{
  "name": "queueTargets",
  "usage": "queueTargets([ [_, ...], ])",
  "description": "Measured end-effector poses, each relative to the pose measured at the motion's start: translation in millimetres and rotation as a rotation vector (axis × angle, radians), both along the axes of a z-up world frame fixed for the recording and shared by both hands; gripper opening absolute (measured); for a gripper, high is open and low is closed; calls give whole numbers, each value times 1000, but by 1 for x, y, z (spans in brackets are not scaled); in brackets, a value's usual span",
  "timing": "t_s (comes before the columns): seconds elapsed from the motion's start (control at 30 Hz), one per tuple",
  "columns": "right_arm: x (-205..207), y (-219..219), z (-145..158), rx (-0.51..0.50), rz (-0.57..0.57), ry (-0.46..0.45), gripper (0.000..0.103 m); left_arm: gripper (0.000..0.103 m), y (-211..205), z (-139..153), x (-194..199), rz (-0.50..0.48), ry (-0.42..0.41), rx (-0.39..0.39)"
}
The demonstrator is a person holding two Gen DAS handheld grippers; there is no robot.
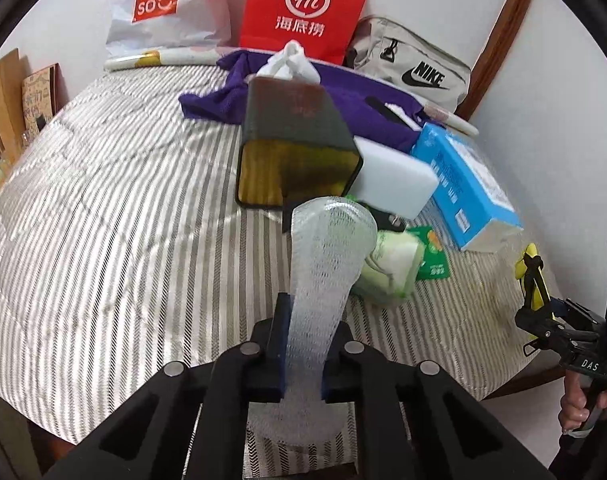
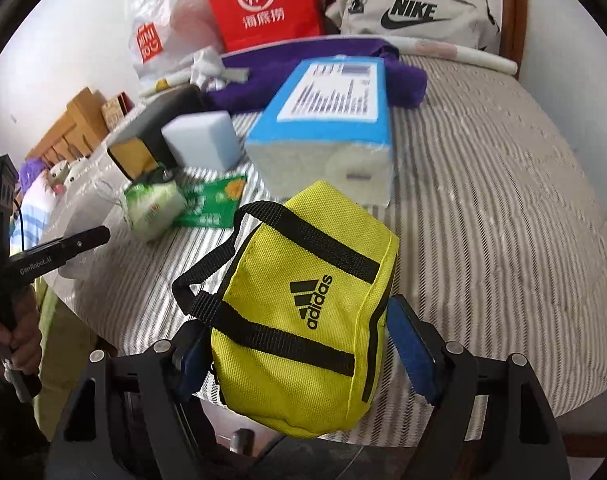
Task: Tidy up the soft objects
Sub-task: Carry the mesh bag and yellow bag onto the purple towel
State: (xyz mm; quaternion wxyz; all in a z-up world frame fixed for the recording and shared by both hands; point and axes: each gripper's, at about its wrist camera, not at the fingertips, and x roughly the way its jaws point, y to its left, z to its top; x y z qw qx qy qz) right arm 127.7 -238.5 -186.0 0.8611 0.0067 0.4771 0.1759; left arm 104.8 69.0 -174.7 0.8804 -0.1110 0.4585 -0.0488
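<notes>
My left gripper (image 1: 303, 344) is shut on a white foam net sleeve (image 1: 327, 256) and holds it upright above the striped table (image 1: 123, 220). My right gripper (image 2: 299, 348) is shut on a small yellow Adidas bag (image 2: 303, 316) with black straps, near the table's front edge. Ahead lie a dark tissue box (image 1: 299, 144), a white sponge block (image 1: 391, 176), a blue tissue pack (image 1: 463, 184), a green-and-white wrapped pack (image 1: 391, 268) and a purple cloth (image 1: 223, 96). In the right wrist view the blue tissue pack (image 2: 327, 128) lies just beyond the bag.
A red paper bag (image 1: 303, 4), a white Miniso bag (image 1: 155, 4) and a grey Nike pouch (image 1: 415, 68) stand at the back by the wall. A wooden chair back (image 1: 499, 36) rises at the far right. Cardboard boxes (image 2: 83, 120) stand off the table's left side.
</notes>
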Motion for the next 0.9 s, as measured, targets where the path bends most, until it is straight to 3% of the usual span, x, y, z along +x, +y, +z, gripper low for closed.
queueTargets([
  [0.2, 8, 4, 20, 30, 36, 12, 79, 10, 3, 30, 6, 6, -28, -8],
  [0.37, 17, 11, 46, 30, 72, -34, 79, 10, 2, 61, 16, 6, -79, 14],
  [0.9, 89, 35, 99, 34, 84, -142, 79, 10, 14, 95, 91, -15, -153, 25],
])
